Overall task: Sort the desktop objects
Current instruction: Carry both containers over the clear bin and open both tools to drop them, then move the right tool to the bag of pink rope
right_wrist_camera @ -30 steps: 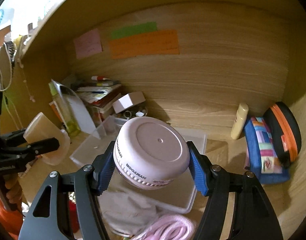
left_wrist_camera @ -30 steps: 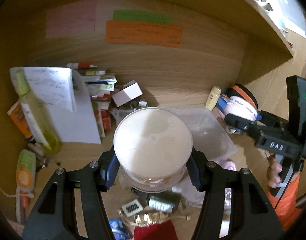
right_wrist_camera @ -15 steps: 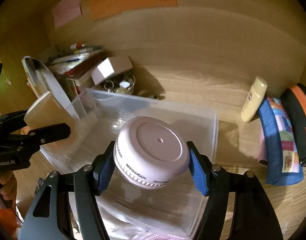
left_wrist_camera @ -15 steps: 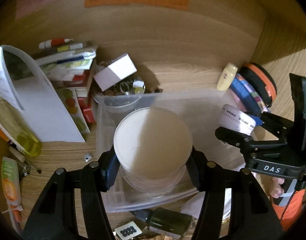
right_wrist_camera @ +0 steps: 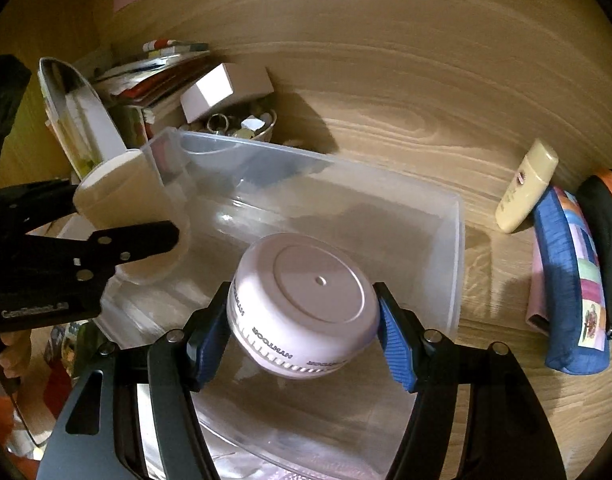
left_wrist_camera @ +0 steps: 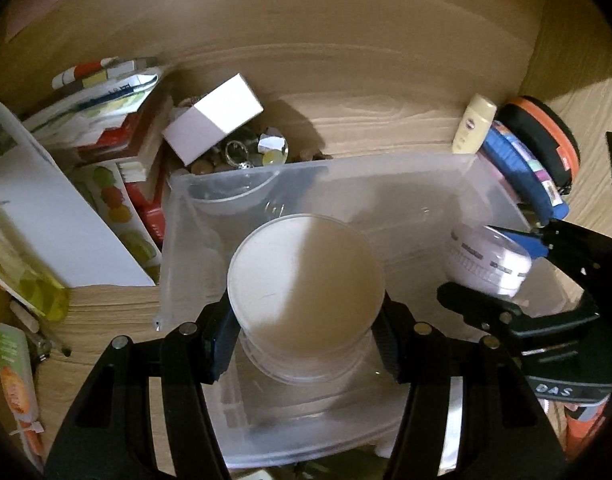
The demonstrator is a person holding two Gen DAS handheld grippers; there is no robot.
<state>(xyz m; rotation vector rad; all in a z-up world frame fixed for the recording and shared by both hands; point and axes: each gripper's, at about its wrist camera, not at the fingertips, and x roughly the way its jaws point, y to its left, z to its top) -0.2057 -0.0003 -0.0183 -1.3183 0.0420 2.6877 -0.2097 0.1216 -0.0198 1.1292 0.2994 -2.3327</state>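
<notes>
I see two jars and one clear plastic bin (left_wrist_camera: 486, 176). My left gripper (left_wrist_camera: 306, 332) squeezes the cream jar (left_wrist_camera: 306, 276). My right gripper (right_wrist_camera: 301, 320) squeezes the pink jar (right_wrist_camera: 301, 312).

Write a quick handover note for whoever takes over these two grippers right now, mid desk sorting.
Left gripper: shut on the cream jar, held over the clear plastic bin.
Right gripper: shut on the pink jar, also over the bin, tilted.
Done: both jars picked up and brought to the bin; neither is released, and whether they touch the bottom I cannot tell.
Left: set both down inside, open the jaws, then probably the yellow bottle and patchwork pouch beside the bin.
</notes>
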